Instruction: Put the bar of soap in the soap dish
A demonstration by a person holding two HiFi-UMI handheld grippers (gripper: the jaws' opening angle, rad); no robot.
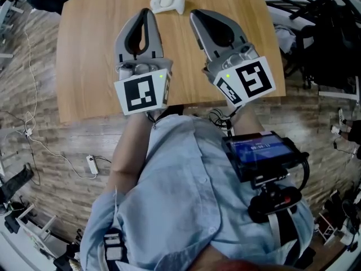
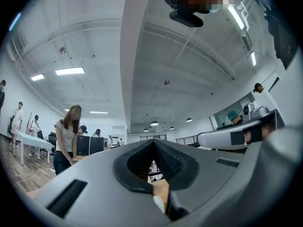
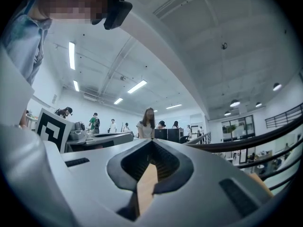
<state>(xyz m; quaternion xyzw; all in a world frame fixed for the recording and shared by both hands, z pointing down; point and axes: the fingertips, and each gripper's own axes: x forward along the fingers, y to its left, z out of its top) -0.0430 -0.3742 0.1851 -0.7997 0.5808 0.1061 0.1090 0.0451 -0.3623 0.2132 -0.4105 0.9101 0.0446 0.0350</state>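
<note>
Over table [image 1: 84, 72], left gripper [image 1: 148, 13] closed, right gripper [image 1: 195, 14] closed, perhaps soap dish [image 1: 168, 3] beyond.

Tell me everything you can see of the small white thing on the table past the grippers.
The white thing is small, pale and rounded, with a lumpy outline. It lies on the light wooden table near its far edge, just beyond the tips of the left gripper and right gripper, touching neither. Whether it is soap or dish is too small to tell.
</note>
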